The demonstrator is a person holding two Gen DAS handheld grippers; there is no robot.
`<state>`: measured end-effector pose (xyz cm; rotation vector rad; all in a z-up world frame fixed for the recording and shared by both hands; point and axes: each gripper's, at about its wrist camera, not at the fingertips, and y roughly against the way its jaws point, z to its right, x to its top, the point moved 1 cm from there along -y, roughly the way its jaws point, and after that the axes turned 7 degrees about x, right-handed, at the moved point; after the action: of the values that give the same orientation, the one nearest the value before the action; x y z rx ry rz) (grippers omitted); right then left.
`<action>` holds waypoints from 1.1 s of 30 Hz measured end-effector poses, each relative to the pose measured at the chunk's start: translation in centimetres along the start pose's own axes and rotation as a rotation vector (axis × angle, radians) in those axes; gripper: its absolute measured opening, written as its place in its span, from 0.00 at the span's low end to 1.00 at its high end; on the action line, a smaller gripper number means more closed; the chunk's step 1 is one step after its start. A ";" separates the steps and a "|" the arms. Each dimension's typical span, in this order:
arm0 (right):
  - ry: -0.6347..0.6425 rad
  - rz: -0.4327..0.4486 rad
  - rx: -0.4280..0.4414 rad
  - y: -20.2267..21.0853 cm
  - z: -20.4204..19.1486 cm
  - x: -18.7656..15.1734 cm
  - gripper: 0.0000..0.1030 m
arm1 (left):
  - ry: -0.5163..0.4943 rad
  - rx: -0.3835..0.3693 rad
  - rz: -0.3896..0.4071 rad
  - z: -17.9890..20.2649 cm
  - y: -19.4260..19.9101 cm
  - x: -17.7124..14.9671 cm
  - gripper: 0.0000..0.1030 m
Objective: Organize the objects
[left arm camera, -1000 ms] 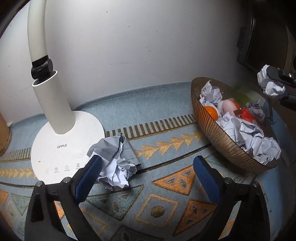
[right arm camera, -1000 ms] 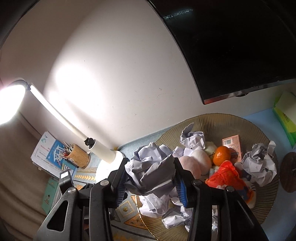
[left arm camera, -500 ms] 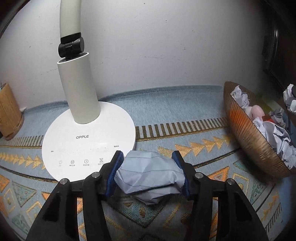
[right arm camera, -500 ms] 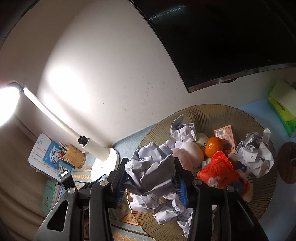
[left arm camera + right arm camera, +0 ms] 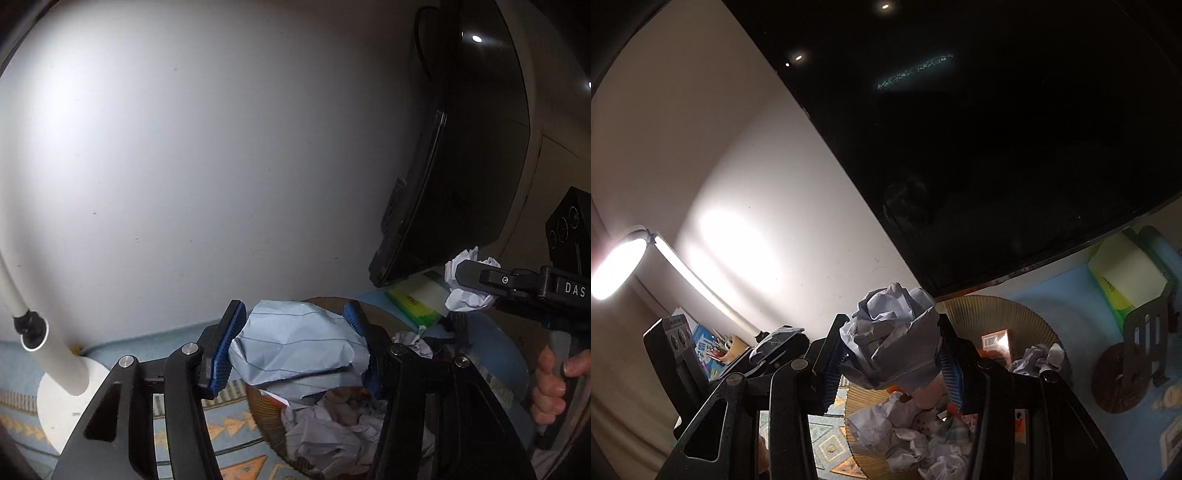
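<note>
While both tongs (image 5: 295, 349) (image 5: 892, 356) clench paper balls (image 5: 295, 347) (image 5: 892, 350), they hang over the bowl's rim (image 5: 1015, 314).

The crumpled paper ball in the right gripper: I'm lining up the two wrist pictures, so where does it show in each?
Left wrist view: the right gripper's paper ball sits at the right edge, pinched in the right gripper, below the dark monitor.
Right wrist view: the same ball is at lower centre, between the blue pads.
Shared landmark: the woven bowl of crumpled papers, underneath in both.
</note>
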<state>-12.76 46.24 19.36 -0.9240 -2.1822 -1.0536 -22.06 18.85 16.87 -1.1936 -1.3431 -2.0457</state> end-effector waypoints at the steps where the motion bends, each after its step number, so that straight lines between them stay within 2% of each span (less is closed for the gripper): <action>1: -0.001 -0.010 -0.007 -0.3 0.3 0.1 0.44 | 0.007 -0.009 -0.015 0.4 -0.9 -0.2 0.51; 4: -0.007 -0.053 -0.046 -2.1 1.5 -0.4 0.44 | 0.011 -0.008 -0.050 1.0 -3.1 -1.4 0.54; 5: -0.014 -0.067 -0.049 -2.7 1.9 -0.7 0.48 | 0.005 -0.003 -0.056 1.1 -3.7 -1.9 0.57; 7: -0.026 -0.086 -0.064 -3.9 3.0 -1.1 0.62 | 0.000 -0.002 -0.104 1.1 -5.1 -2.8 0.86; 8: -0.038 -0.091 -0.085 -4.3 3.6 -1.2 0.82 | -0.001 0.005 -0.131 1.0 -5.6 -3.2 1.00; 9: -0.056 -0.113 -0.102 -4.8 4.2 -1.3 0.99 | -0.006 0.016 -0.134 0.9 -5.6 -3.5 1.00; 11: -0.086 -0.121 -0.105 -4.8 5.0 -1.5 1.00 | -0.015 0.057 -0.103 0.6 -4.8 -3.8 1.00; 16: -0.158 -0.039 -0.109 -1.8 5.3 -1.8 1.00 | -0.002 0.136 -0.080 -1.0 -1.6 -3.6 1.00; 20: -0.227 0.007 -0.082 1.5 3.7 -2.5 1.00 | 0.014 0.215 -0.061 -3.0 3.1 -3.9 1.00; 23: -0.215 0.024 -0.048 3.4 1.4 -3.7 1.00 | 0.029 0.257 -0.061 -4.0 6.2 -4.1 1.00; 27: -0.179 0.025 -0.032 4.5 -2.9 -7.8 1.00 | 0.066 0.390 -0.117 -6.6 11.7 -7.0 1.00; 31: -0.134 0.001 -0.096 3.4 -6.7 -12.7 1.00 | 0.149 0.398 -0.157 -11.3 16.6 -11.0 1.00; 33: -0.088 -0.043 -0.125 2.2 -8.1 -15.5 1.00 | 0.156 0.441 -0.180 -12.7 17.8 -13.3 1.00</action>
<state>-0.10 35.27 13.86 -1.0012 -2.2374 -1.2027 -7.44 -1.80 13.10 -0.7301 -1.7547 -1.7768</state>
